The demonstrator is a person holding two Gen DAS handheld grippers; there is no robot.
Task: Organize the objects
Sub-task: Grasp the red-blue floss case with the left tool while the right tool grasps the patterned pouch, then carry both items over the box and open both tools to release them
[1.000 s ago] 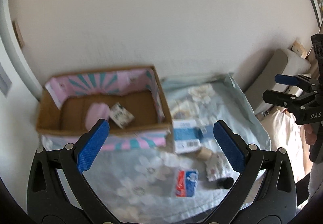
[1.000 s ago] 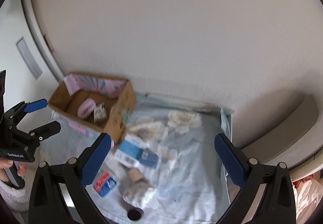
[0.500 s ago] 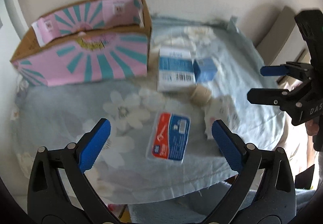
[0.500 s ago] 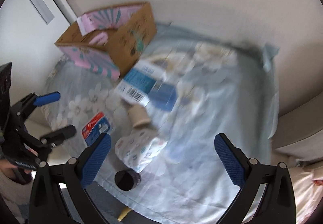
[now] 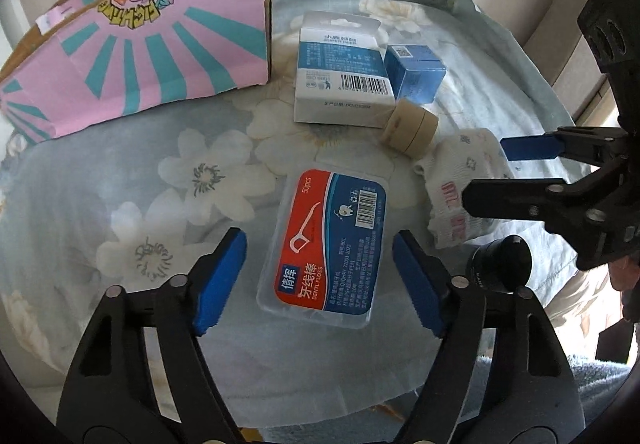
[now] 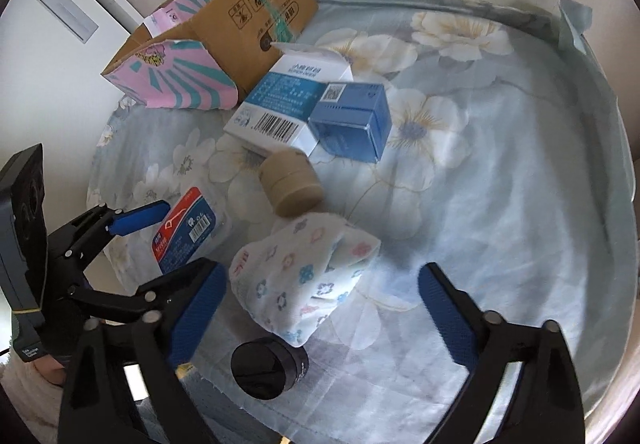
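Note:
A red and blue dental floss box (image 5: pixel 332 244) lies flat on the flowered blue cloth (image 5: pixel 120 180). My left gripper (image 5: pixel 320 284) straddles its near end, its jaws closing, with a gap between each pad and the box. A folded patterned cloth (image 6: pixel 304 272) lies between the jaws of my right gripper (image 6: pixel 320 316), which are closing and stand clear of it. The floss box (image 6: pixel 188 230) and left gripper (image 6: pixel 132 244) show at the left of the right wrist view. The right gripper (image 5: pixel 508 172) appears at the right of the left wrist view.
A pink and teal cardboard box (image 5: pixel 132 44) stands at the back left. A white and blue carton (image 5: pixel 340 72), a small blue box (image 5: pixel 416 72), a tan tape roll (image 5: pixel 408 128) and a black jar (image 6: pixel 268 368) lie nearby. The cloth's front edge (image 6: pixel 320 416) is close.
Both grippers have dropped from high above down to the cloth. The left jaws have narrowed around the floss box. The right jaws have narrowed slightly over the patterned cloth.

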